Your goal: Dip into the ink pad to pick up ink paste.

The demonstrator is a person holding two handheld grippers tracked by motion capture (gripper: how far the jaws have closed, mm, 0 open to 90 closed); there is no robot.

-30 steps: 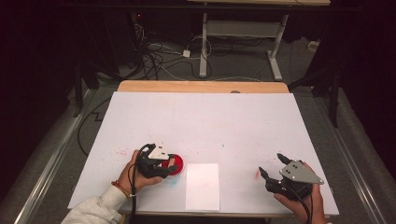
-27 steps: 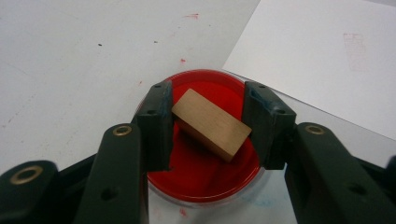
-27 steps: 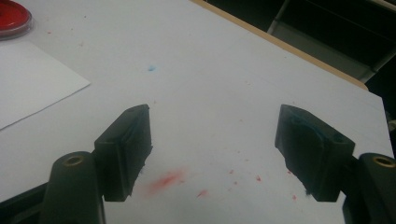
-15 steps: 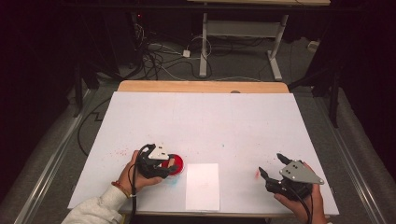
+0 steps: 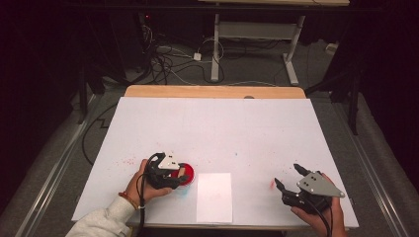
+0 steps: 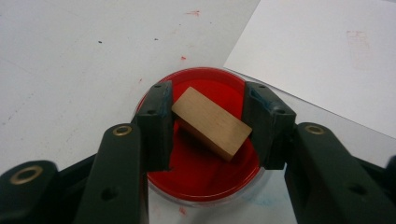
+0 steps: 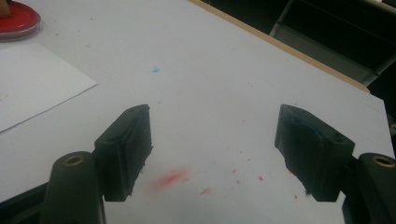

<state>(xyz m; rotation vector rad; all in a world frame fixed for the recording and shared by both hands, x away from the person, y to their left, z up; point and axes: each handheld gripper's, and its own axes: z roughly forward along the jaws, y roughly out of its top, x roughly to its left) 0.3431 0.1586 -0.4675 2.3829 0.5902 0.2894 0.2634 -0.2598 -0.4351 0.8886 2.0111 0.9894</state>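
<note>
A small wooden block (image 6: 212, 122) lies slantwise between the jaws of my left gripper (image 6: 210, 116), and both pads press on its ends. It hangs over a round red dish (image 6: 205, 177) of red ink. In the high view my left gripper (image 5: 180, 174) sits at the front left of the table, over the red dish (image 5: 191, 172). Near the front right edge my right gripper (image 5: 286, 174) is held in a hand, open. Its jaws (image 7: 215, 116) stand wide apart above the bare white surface with nothing between them.
A white sheet of paper (image 5: 214, 197) lies at the front middle, just right of the dish. The white table cover (image 5: 212, 128) bears small red specks and a red smear (image 7: 170, 178) below the right gripper. A wooden edge (image 5: 212, 92) runs along the back.
</note>
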